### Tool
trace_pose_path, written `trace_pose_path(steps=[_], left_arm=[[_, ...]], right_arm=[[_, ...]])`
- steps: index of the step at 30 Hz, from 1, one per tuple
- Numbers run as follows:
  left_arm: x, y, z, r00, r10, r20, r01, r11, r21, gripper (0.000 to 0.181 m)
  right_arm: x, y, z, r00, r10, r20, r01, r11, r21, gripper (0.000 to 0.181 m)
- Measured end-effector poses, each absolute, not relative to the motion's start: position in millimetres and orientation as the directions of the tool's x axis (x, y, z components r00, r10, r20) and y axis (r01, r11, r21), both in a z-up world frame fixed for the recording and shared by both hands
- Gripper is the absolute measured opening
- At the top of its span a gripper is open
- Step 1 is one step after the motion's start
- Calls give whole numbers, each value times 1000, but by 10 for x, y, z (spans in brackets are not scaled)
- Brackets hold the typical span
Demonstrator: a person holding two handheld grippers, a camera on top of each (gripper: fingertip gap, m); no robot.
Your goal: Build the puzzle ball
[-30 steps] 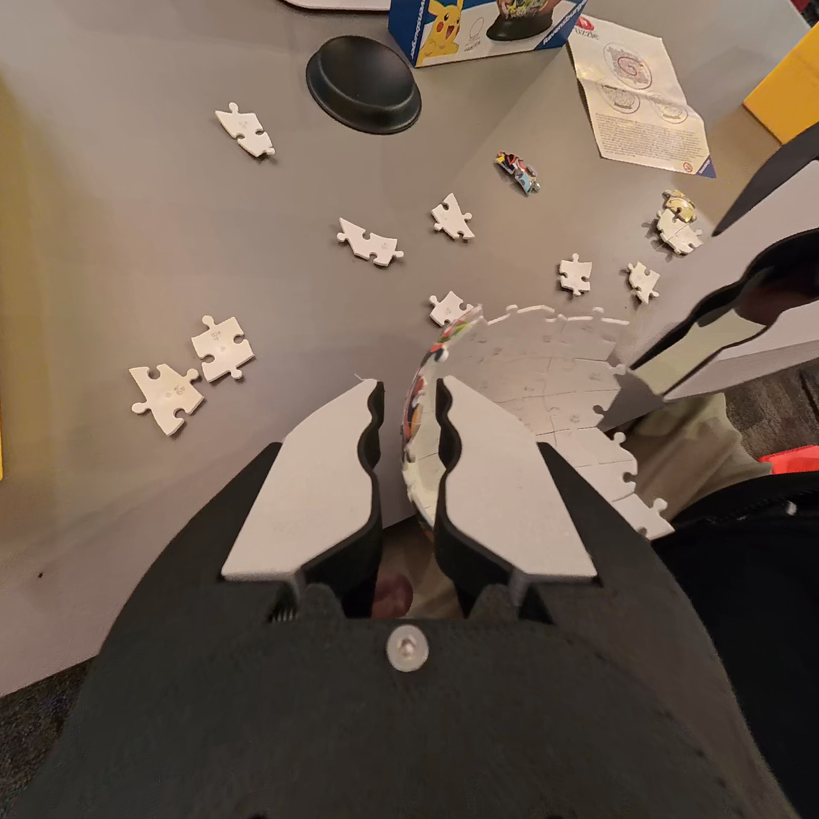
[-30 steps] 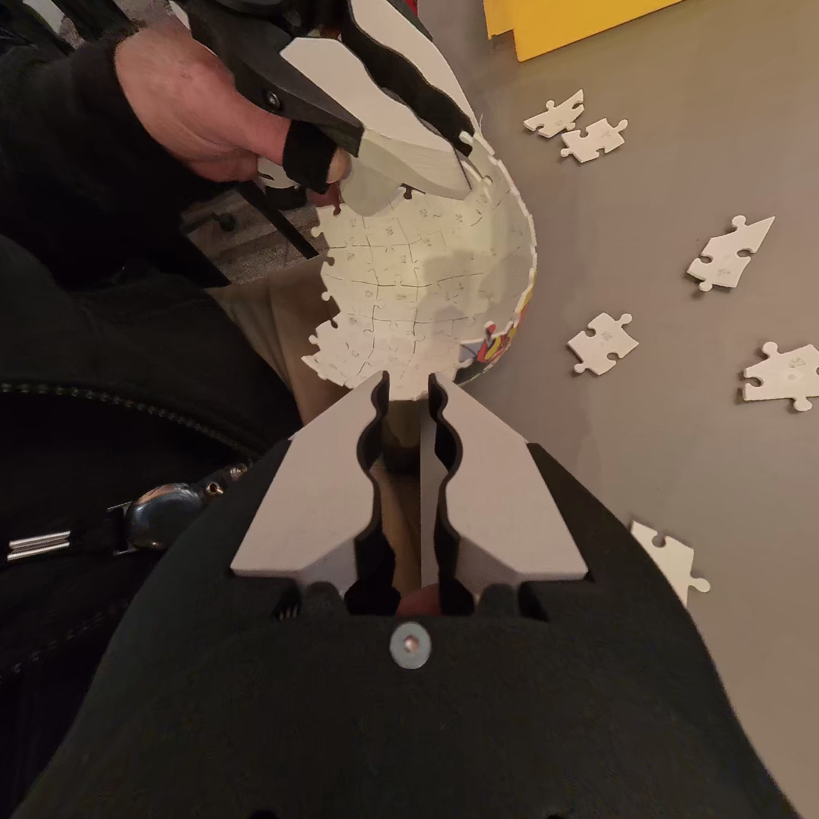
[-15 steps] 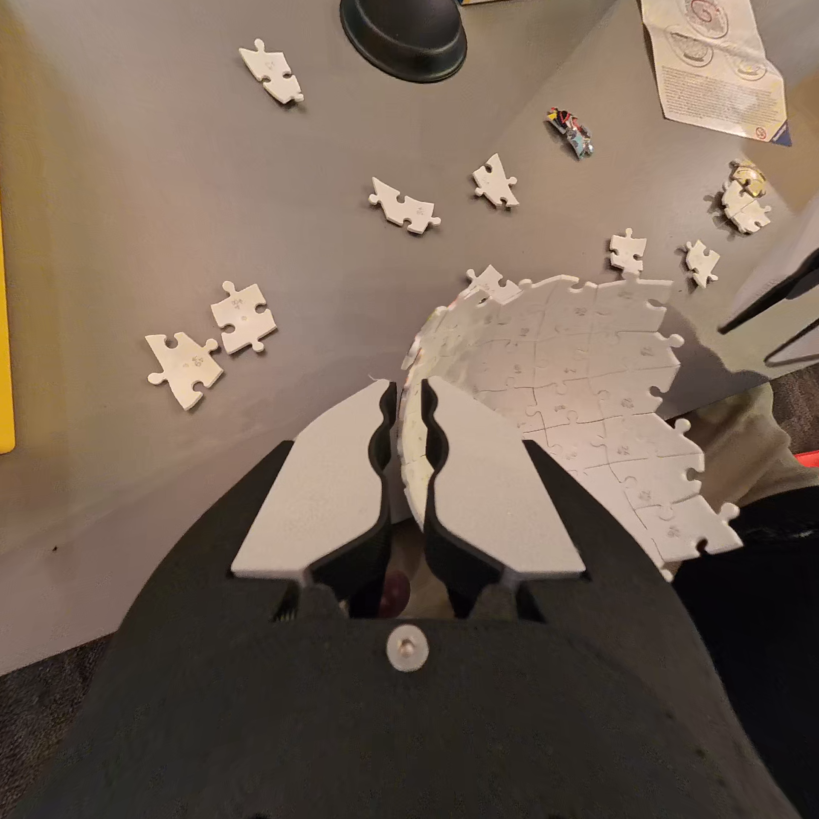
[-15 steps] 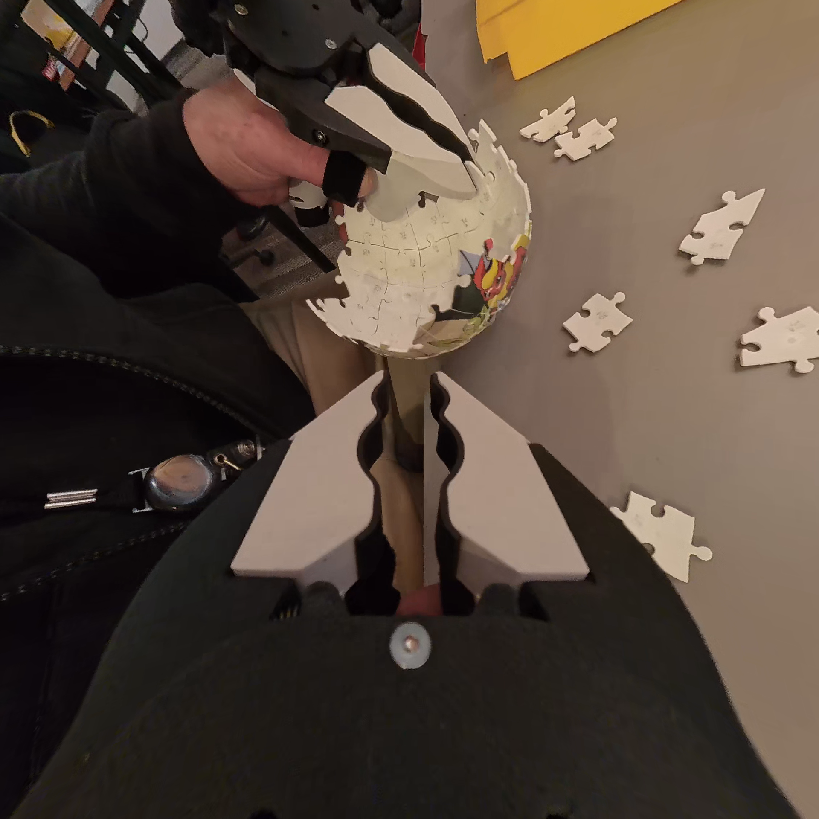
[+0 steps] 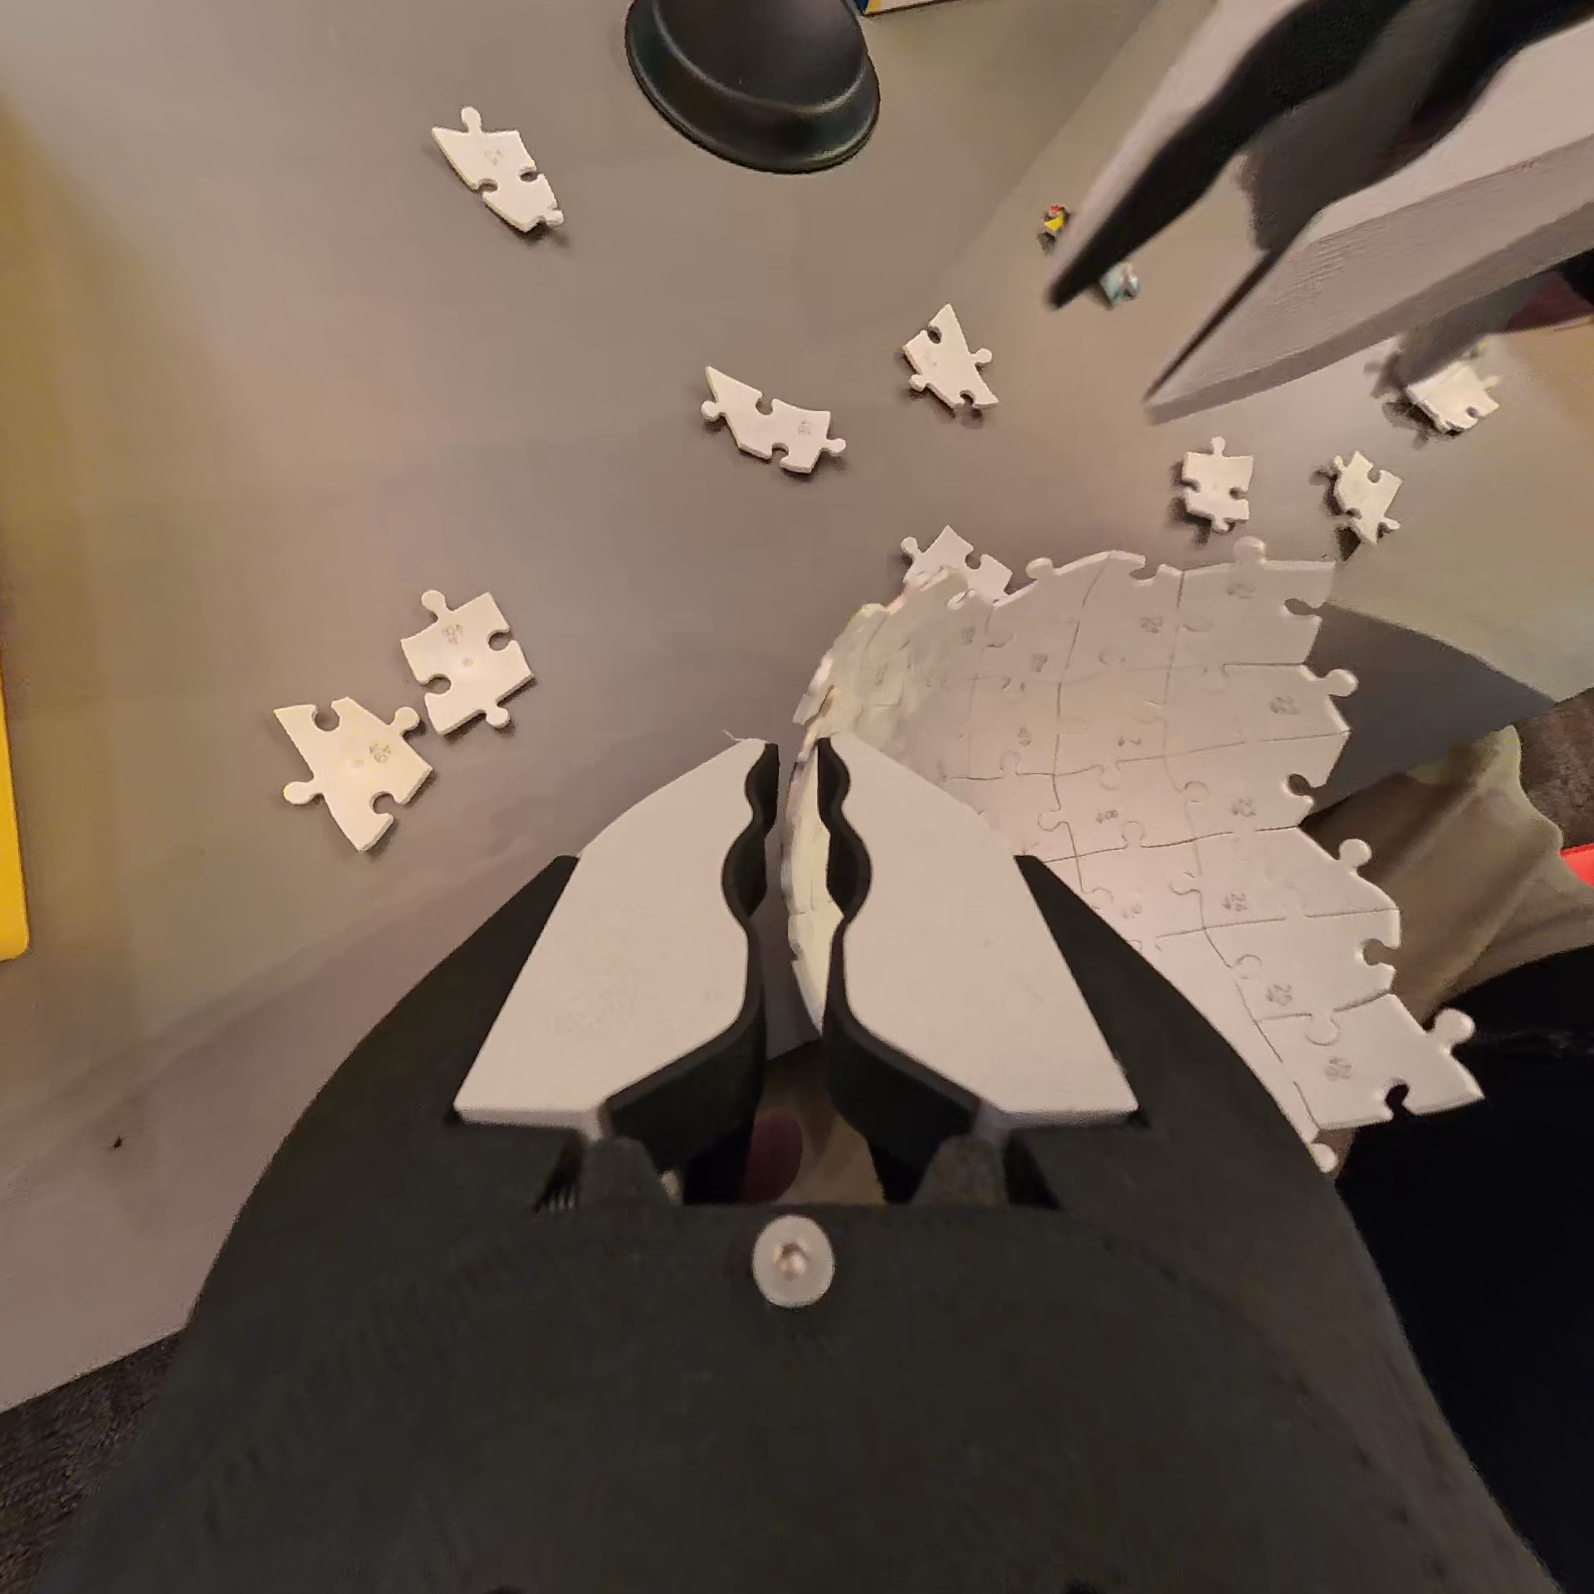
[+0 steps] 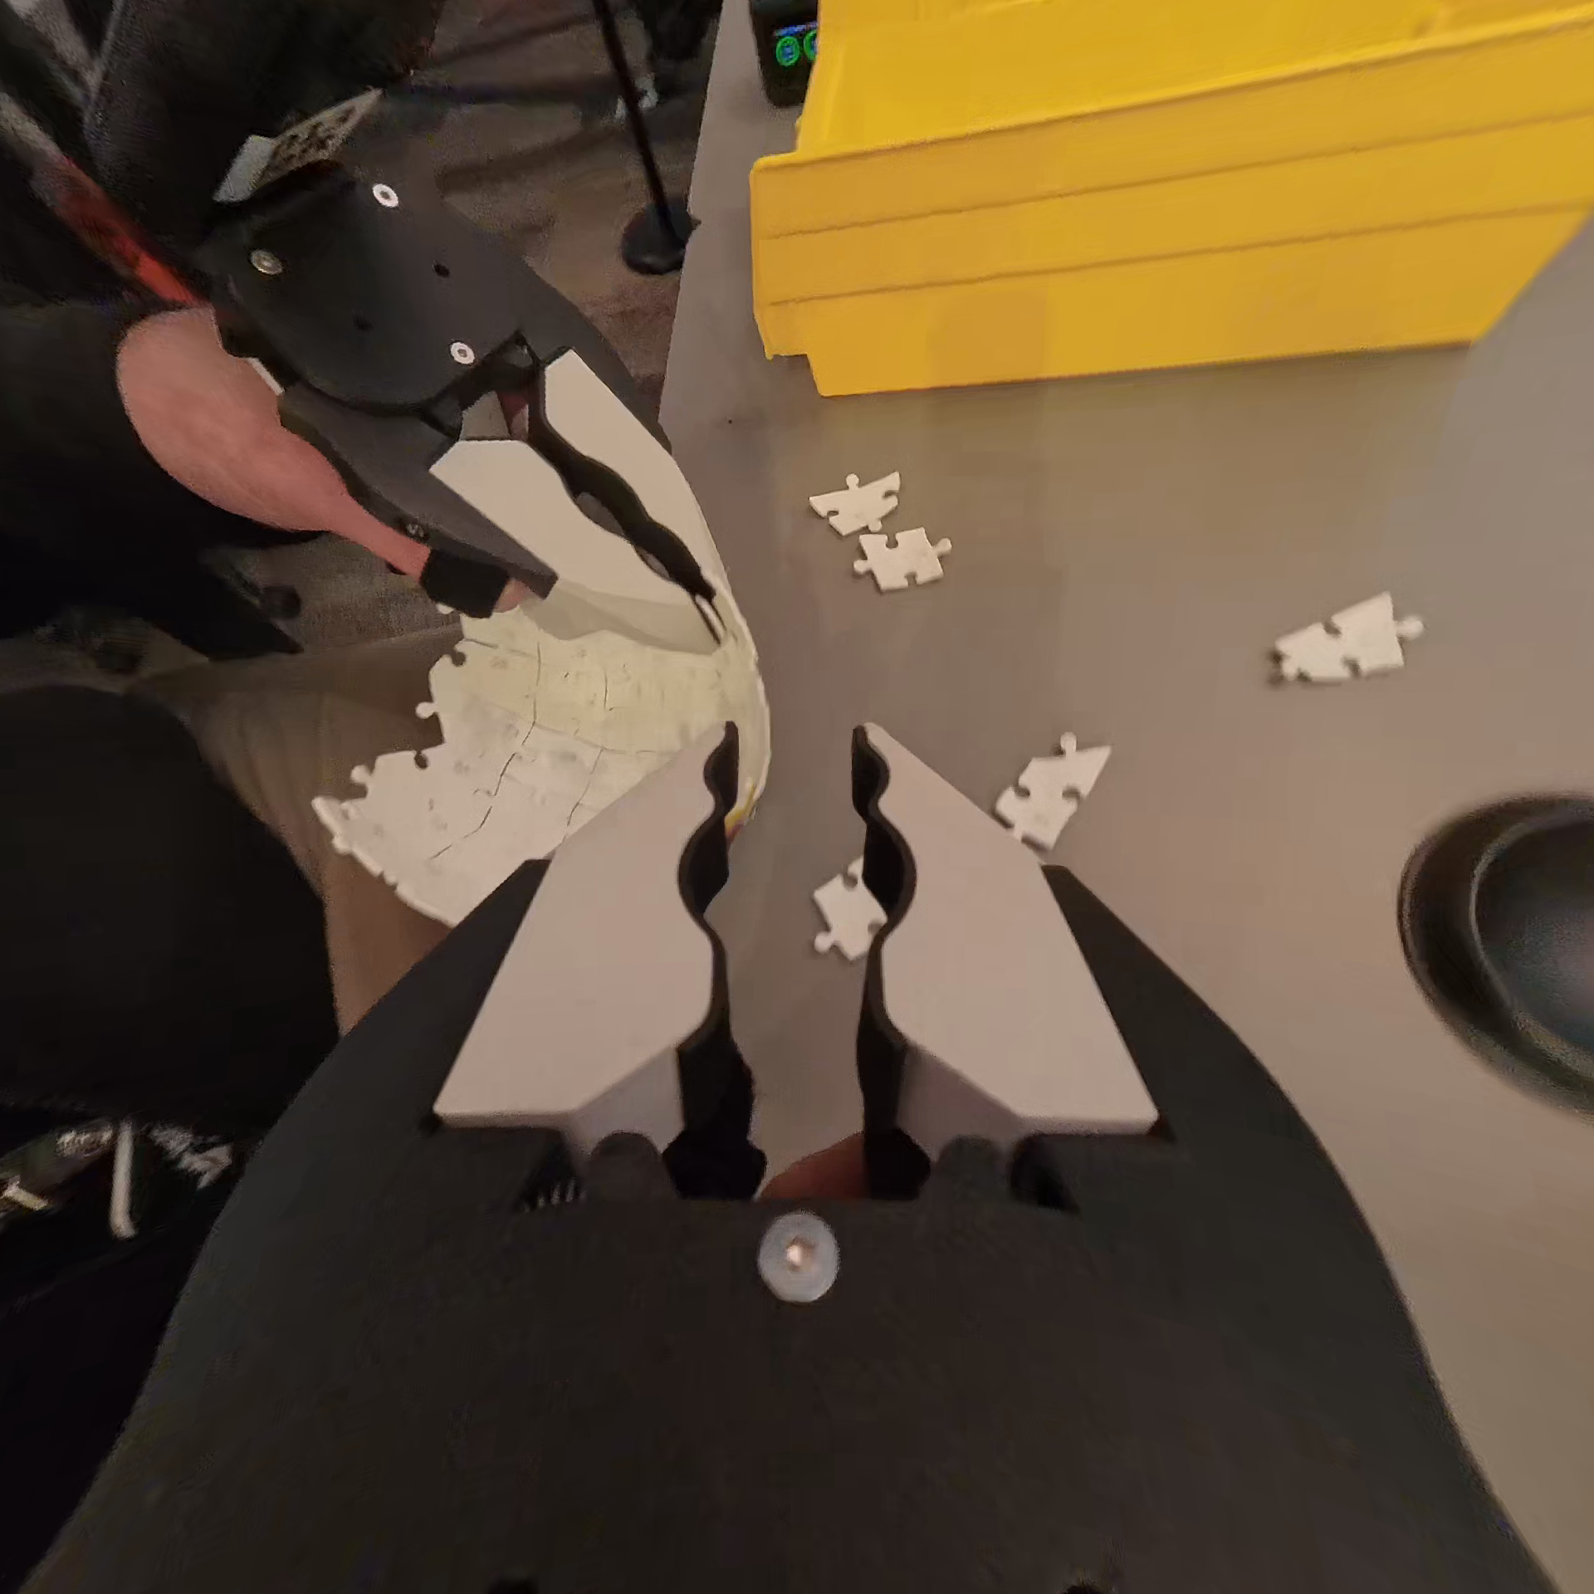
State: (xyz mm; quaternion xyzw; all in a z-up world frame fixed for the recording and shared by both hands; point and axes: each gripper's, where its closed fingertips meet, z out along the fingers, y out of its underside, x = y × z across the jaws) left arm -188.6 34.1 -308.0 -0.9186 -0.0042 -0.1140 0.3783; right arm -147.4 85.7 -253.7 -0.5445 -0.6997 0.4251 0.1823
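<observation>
Two grippers were on record. Left gripper point(image 5: 798, 759): clenched on the rim of the partial puzzle ball point(image 5: 1147, 802), a curved shell of joined white pieces held in the air past the near edge of the grey worktop point(image 5: 259, 345), hollow side up. Right gripper point(image 6: 793, 742): released, nothing between its fingers, poised over the worktop above a loose piece point(image 6: 845, 914). Further loose pieces point(image 5: 772, 423) lay scattered, blank side up, near a black stand point(image 5: 750, 78) and a yellow bin point(image 6: 1164, 198). Handling, judged: shell light, thin, liable to pop apart at its seams; best held at the rim, gently. Loose pieces flat; best pinched by an edge.
</observation>
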Motion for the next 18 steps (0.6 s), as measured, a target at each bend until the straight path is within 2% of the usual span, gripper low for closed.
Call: trace_pose_path(steps=[4, 10, 18], left_arm=[[-1867, 362, -3068, 974, -95, 207, 79, -714, -696, 8], [-1866, 379, -3073, 972, -105, 209, 74, -710, -700, 7], [-1870, 386, -3079, 968, -115, 224, 80, -704, -706, 7]], right_arm=[[-1740, 629, -2642, -478, 856, -196, 636, 183, -750, 24], [-1829, 507, -2922, -587, 799, -133, 680, 397, -617, 19], [-1844, 438, -3018, -642, 756, -128, 664, 465, -586, 9]])
